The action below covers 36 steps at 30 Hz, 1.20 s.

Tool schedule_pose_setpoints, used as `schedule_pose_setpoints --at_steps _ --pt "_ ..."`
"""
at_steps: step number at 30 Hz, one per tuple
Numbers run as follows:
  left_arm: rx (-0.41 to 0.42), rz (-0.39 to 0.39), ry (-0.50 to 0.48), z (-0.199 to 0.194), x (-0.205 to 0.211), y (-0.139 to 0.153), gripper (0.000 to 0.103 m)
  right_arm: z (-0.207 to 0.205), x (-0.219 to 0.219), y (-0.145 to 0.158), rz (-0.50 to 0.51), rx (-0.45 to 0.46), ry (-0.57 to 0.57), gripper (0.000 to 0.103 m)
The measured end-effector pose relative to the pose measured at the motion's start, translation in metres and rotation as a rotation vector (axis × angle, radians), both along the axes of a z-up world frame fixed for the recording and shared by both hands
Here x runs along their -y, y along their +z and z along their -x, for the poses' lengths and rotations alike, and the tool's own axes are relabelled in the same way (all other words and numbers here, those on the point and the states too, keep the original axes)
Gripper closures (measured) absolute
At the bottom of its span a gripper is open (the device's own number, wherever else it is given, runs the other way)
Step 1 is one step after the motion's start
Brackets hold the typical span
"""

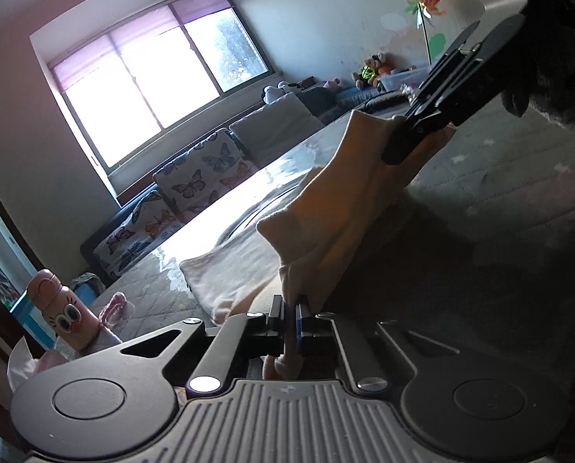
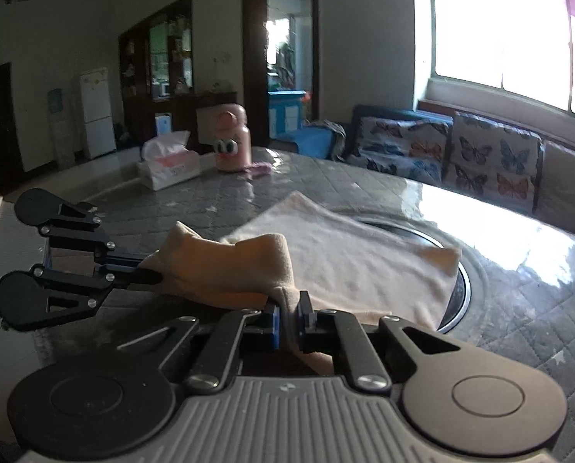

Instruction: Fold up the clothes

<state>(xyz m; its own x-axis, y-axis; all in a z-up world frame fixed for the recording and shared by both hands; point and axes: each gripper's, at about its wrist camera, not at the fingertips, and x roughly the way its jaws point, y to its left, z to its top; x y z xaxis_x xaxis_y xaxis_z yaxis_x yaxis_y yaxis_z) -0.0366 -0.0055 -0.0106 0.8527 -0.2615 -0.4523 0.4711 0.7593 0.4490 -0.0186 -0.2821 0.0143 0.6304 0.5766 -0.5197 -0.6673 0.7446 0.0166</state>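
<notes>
A cream-coloured garment [image 2: 349, 258] lies partly spread on the grey quilted table [image 2: 518, 332], its near edge lifted off the surface. My right gripper [image 2: 289, 310] is shut on one raised corner of that edge. At the left of the right wrist view, my left gripper [image 2: 152, 269] is shut on the other corner. In the left wrist view the garment [image 1: 326, 212] hangs as a band between my left gripper [image 1: 292, 308] at the bottom and my right gripper [image 1: 397, 150] at the upper right. A dark sleeve shows behind the right gripper.
A pink bottle with cartoon eyes [image 2: 231, 142], a tissue box [image 2: 169, 164] and a small pink cloth [image 2: 258, 171] stand at the table's far side. A round inset [image 2: 461, 289] lies under the garment's far part. A sofa with butterfly cushions [image 2: 441, 154] runs below the window.
</notes>
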Motion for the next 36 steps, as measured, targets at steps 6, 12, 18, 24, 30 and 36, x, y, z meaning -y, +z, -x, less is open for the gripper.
schedule_pose_setpoints --at_steps 6,12,18,24,30,36 --pt "-0.015 0.003 -0.023 0.054 -0.008 0.024 0.097 0.051 0.016 0.019 -0.011 0.013 0.067 0.096" --pt "-0.082 0.061 0.018 0.093 -0.022 0.033 0.100 0.089 0.035 0.035 -0.048 -0.006 0.080 0.100" --pt "-0.105 0.069 0.060 0.086 -0.027 0.020 0.101 0.089 0.030 0.013 0.003 -0.098 0.110 0.095" --pt "-0.134 0.001 -0.007 0.102 -0.029 0.006 0.095 0.096 0.029 -0.002 0.049 -0.132 0.134 0.084" --pt "-0.088 -0.102 -0.125 0.125 -0.009 -0.009 0.059 0.096 0.025 -0.004 0.058 -0.124 0.147 0.071" --pt "-0.029 -0.180 -0.208 0.131 0.011 -0.028 0.059 0.102 0.017 -0.004 0.089 -0.105 0.173 0.060"
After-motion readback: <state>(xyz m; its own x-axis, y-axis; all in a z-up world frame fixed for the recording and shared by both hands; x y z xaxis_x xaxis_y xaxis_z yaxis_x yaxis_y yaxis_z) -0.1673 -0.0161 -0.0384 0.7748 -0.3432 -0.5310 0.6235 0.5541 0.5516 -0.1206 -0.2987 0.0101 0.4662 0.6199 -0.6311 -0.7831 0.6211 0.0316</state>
